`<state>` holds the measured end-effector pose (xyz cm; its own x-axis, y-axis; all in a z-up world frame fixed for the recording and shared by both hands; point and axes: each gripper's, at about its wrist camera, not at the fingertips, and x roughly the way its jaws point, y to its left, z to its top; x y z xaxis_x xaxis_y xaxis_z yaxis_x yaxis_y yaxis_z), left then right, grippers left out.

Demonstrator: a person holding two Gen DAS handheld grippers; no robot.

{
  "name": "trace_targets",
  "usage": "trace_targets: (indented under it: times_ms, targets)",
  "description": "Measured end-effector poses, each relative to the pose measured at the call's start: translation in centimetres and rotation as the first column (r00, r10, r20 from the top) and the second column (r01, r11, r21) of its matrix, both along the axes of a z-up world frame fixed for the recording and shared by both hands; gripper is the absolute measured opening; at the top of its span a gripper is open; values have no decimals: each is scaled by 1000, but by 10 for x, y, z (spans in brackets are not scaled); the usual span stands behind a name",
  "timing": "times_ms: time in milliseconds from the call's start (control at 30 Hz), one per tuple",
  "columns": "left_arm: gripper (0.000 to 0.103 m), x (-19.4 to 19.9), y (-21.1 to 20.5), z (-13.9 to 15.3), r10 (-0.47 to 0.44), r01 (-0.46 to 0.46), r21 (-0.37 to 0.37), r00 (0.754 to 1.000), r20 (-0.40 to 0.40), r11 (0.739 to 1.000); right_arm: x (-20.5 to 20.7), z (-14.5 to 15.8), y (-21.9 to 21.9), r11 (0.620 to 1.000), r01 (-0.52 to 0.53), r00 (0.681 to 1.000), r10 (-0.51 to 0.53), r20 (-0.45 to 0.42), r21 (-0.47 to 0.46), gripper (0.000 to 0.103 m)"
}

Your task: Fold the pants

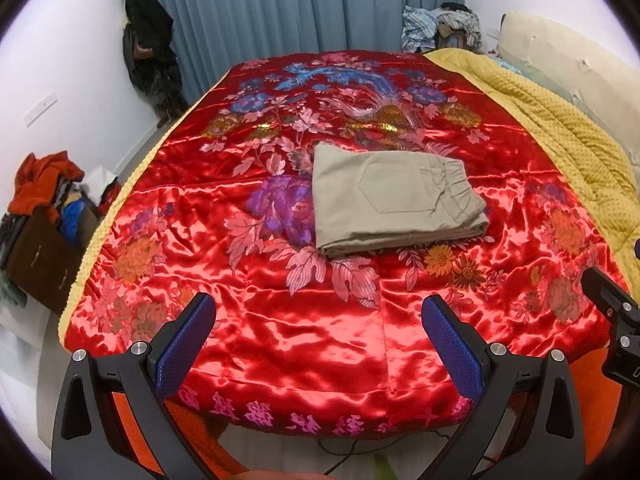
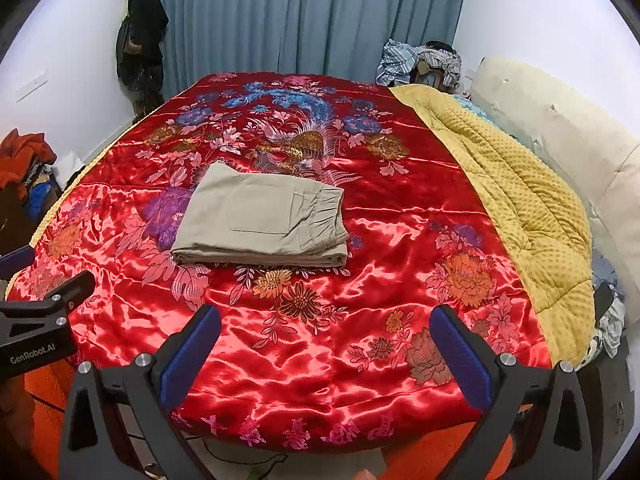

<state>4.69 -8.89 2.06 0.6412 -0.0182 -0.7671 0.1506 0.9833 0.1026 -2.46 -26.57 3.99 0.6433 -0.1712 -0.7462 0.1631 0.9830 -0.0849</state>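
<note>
The khaki pants [image 1: 394, 196] lie folded into a compact rectangle on the red satin bedspread [image 1: 280, 320], back pocket up, elastic waistband toward the right. In the right wrist view the same pants [image 2: 264, 220] rest left of centre. My left gripper [image 1: 318, 312] hovers open over the near edge of the bed, well short of the pants, nothing between its blue pads. My right gripper [image 2: 326, 322] is likewise open and empty, held back from the pants. Each gripper's body shows at the edge of the other's view.
A yellow quilt [image 2: 520, 208] is bunched along the right side of the bed beside a cream headboard [image 2: 560, 132]. Clothes are piled at the far corner [image 2: 420, 64] and on a cabinet on the left [image 1: 44, 188]. Blue curtains [image 1: 300, 4] hang behind.
</note>
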Motion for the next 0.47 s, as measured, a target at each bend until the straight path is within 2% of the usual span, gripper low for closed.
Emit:
trace_targets:
  times_ms: [300, 467]
  targets:
    - [103, 0, 1, -3, -4, 4, -4, 1000, -5, 1000, 1, -4, 0, 1000, 2, 1000, -2, -5, 3, 103]
    - [103, 0, 8, -7, -6, 5, -40, 1000, -16, 999, 2, -8, -1, 1000, 3, 1000, -3, -8, 7, 103]
